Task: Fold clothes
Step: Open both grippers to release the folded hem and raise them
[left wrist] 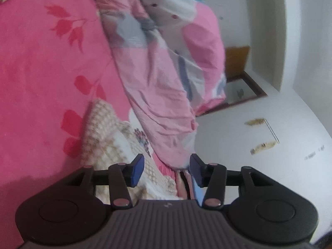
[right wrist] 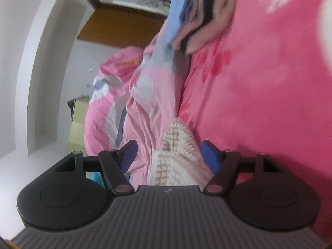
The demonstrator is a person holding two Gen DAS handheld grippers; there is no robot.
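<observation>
A beige-and-white checked garment (left wrist: 110, 132) with a small flower print lies on the bright pink bed cover (left wrist: 41, 66). My left gripper (left wrist: 167, 164) is open just above the garment's near edge, and its blue pads (left wrist: 138, 166) press on nothing. In the right wrist view the same checked garment (right wrist: 178, 145) lies bunched between the jaws of my right gripper (right wrist: 169, 152). That gripper is open too. Its right pad (right wrist: 210, 155) stands close beside the cloth without clamping it.
A rumpled pink quilt (left wrist: 157, 78) with grey and white patches runs along the bed beside the garment. A pile of blue, black and pink clothes (right wrist: 191, 18) lies further along the bed. A white wall (left wrist: 259, 145) and a wooden door (right wrist: 116, 29) stand behind.
</observation>
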